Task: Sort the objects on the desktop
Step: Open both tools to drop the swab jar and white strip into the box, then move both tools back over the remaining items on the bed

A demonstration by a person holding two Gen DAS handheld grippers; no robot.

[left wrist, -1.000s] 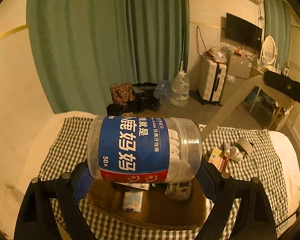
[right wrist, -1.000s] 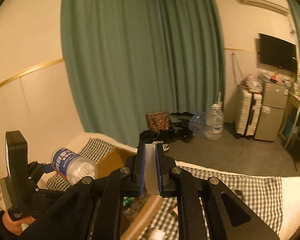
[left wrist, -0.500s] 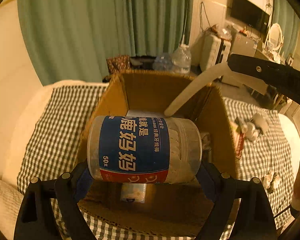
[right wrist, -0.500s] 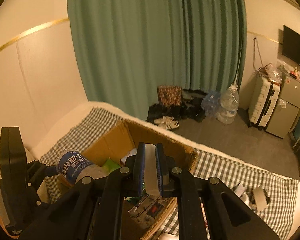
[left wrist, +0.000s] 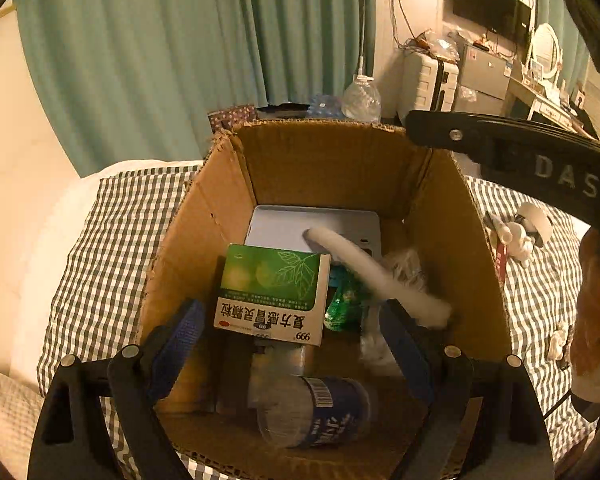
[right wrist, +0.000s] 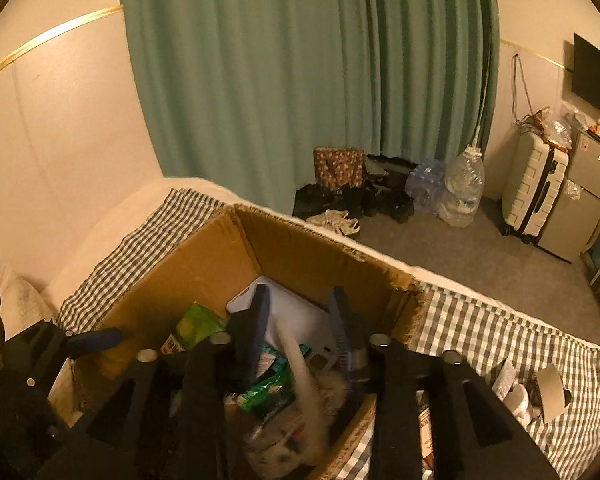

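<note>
My left gripper (left wrist: 290,314) hangs open over an open cardboard box (left wrist: 440,208), with nothing between its blue pads. The clear floss jar with the blue label (left wrist: 312,412) lies on its side at the box's near end, below the fingers. My right gripper (right wrist: 298,320) is above the same box and its jaws are opening. A long white stick (right wrist: 304,380) drops blurred between and below them, free of the pads. In the left wrist view the white stick (left wrist: 372,276) leans across the box's contents. The right gripper's black arm (left wrist: 500,152) crosses over the box's far right corner.
In the box also lie a green medicine carton (left wrist: 272,292), a flat white tray (left wrist: 312,224) and green packets (left wrist: 340,304). The box stands on a checked cloth (left wrist: 112,240). Small white items (left wrist: 524,232) lie to its right. A person's hand (left wrist: 596,312) is at the right edge.
Both grippers sank over the box. The left let go of the floss jar, which now lies in the box. The right's jaws parted and the white stick fell from them.
</note>
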